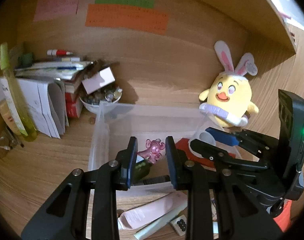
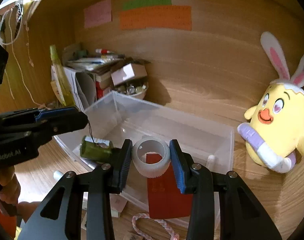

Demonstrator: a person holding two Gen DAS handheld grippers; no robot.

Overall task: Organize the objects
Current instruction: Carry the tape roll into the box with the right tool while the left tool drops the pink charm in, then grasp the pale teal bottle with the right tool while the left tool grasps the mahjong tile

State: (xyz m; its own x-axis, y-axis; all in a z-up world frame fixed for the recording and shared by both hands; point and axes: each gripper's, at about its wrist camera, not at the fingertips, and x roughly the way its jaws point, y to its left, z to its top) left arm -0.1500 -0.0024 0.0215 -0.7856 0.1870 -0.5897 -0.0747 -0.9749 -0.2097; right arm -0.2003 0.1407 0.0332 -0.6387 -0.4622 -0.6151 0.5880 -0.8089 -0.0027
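- Hovering over the clear plastic bin (image 2: 222,140), the right gripper (image 2: 150,158) is seen with its fingers set narrowly either side of a white ribbed ring (image 2: 152,157); whether both pads press it cannot be told.
- The ring's open axis is pointed roughly toward the camera, across the line between the fingers, above a red card (image 2: 168,196) in the bin.
- The left gripper (image 1: 151,156) is held with fingers apart and nothing between them, a pink translucent figurine (image 1: 154,150) lying beyond them inside the bin.
- A green cylinder (image 2: 96,150) lies on its side at the bin's left end.
- The right gripper is judged nearer to the ring.
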